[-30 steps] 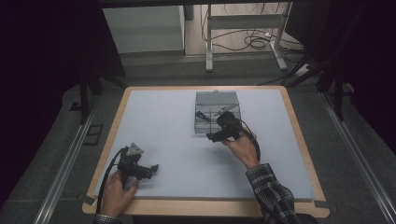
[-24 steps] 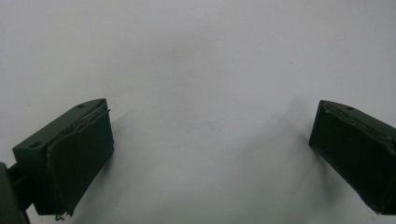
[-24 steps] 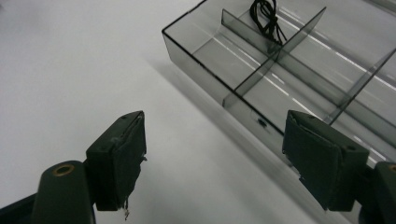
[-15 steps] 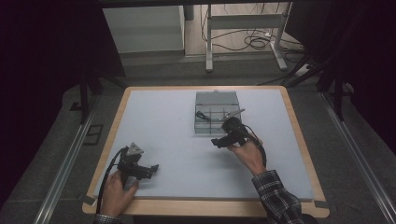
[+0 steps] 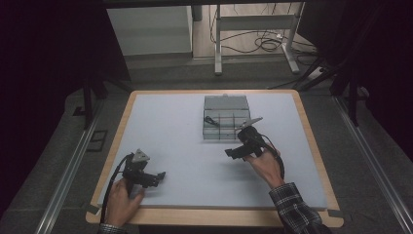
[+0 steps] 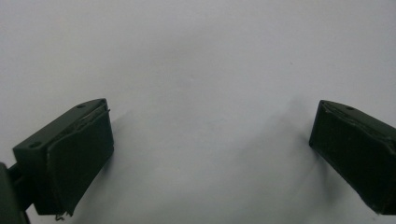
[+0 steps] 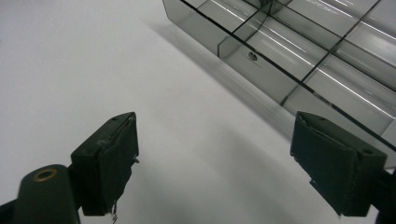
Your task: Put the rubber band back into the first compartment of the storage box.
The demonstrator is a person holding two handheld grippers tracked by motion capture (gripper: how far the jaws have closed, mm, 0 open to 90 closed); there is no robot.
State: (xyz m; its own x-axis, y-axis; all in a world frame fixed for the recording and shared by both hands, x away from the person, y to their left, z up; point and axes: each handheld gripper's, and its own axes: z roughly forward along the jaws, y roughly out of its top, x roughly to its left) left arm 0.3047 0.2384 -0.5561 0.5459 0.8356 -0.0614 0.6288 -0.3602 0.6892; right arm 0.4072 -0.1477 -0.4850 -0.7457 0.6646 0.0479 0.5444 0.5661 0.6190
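Just beyond right claw (image 7: pixel 215 163), compartment box (image 7: pixel 299 46)

Wood-edged table (image 5: pixel 311 146), pale mat (image 5: pixel 175 131); clear compartment box (image 5: pixel 225 117) on it.

High cam looks down on table (image 5: pixel 170 126); claw cams close, both see it.

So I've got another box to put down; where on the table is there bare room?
The whole left half is bare, from the far edge down to the left gripper. The strip between the two grippers is free too. It is crowded near the divided tray, where the right gripper sits just in front of it.
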